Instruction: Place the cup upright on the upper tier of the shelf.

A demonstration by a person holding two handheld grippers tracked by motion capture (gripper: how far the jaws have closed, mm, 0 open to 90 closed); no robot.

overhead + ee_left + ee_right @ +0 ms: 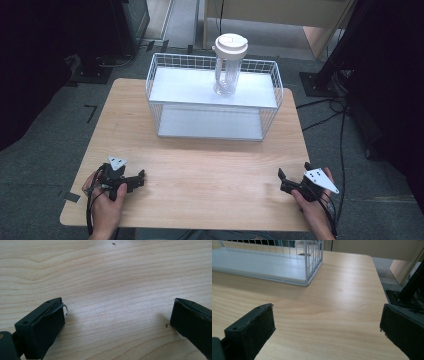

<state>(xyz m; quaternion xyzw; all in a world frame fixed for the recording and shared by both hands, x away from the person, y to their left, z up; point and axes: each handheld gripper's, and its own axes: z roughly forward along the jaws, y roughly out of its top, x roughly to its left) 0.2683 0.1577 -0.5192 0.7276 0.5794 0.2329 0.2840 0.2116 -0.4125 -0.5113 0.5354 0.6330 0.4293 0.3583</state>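
High view: two tongs, left [141, 176] and right [281, 179], agape; seemingly one cup [229, 64].

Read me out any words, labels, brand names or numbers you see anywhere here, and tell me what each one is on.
None: nothing in these views carries readable text.
White lid of the clear bottle on the wire rack: no print legible.
Grey plates on the left hand-held gripper and right hand-held gripper: only holes, no lettering.

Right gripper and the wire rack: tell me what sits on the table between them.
Nothing: the high view shows bare wood between the right gripper and the rack, and the right gripper view shows the same bare stretch up to the rack's corner.
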